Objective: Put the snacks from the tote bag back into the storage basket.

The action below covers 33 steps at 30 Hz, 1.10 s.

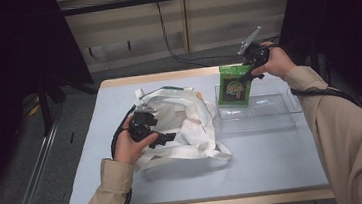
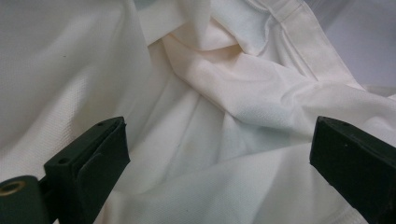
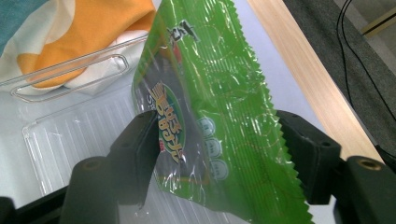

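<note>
A green snack packet (image 1: 234,86) stands upright at the far left end of a clear plastic tray (image 1: 263,120). My right gripper (image 1: 245,74) reaches down to the packet's top edge. In the right gripper view the packet (image 3: 210,93) lies between the jaws of that gripper (image 3: 217,123), which stand wide apart and do not pinch it. A white cloth bag (image 1: 193,116) lies crumpled in the middle of the table. My left gripper (image 1: 169,138) rests over the bag's near side. Its jaws (image 2: 219,135) are spread wide above the white cloth (image 2: 233,79), with nothing gripped.
The tray sits right of the bag on the pale blue table top (image 1: 255,165). Orange and teal printed cloth (image 3: 93,28) shows beyond the tray's rim (image 3: 70,70). The table's wooden far edge (image 1: 166,76) runs behind both. Dark curtains flank the table.
</note>
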Motion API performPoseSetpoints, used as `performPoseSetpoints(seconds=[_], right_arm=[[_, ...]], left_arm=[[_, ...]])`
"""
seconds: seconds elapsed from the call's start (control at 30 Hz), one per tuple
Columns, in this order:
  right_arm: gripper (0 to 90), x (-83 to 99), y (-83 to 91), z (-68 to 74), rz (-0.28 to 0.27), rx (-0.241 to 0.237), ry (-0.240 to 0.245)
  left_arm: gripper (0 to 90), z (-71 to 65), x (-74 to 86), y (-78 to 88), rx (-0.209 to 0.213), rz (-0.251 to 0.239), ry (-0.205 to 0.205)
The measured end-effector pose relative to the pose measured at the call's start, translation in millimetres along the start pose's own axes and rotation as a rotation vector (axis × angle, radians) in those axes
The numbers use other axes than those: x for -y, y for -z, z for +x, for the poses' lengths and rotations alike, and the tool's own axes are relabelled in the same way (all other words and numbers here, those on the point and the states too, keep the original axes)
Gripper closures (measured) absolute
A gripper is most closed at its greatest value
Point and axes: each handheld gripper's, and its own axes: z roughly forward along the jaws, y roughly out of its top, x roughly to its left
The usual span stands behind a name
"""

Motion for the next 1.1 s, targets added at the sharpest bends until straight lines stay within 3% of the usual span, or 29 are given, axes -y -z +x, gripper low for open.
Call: performPoseSetpoints(seconds=[0.33, 0.8, 1.1], right_arm=[[21.4, 5.3, 4.9, -0.7, -0.006, 0.027, -0.038], [16.8, 13.8, 12.4, 5.1, -0.007, 0.032, -0.086], [15.3, 17.8, 20.4, 12.3, -0.007, 0.023, -0.091]], left_arm=[[4.4, -0.9, -0.2, -2.0, 0.010, -0.004, -0.003], [4.4, -3.1, -1.1, -3.7, 0.012, -0.002, -0.007], [4.4, -5.6, -2.2, -0.8, 0.010, -0.013, -0.010]])
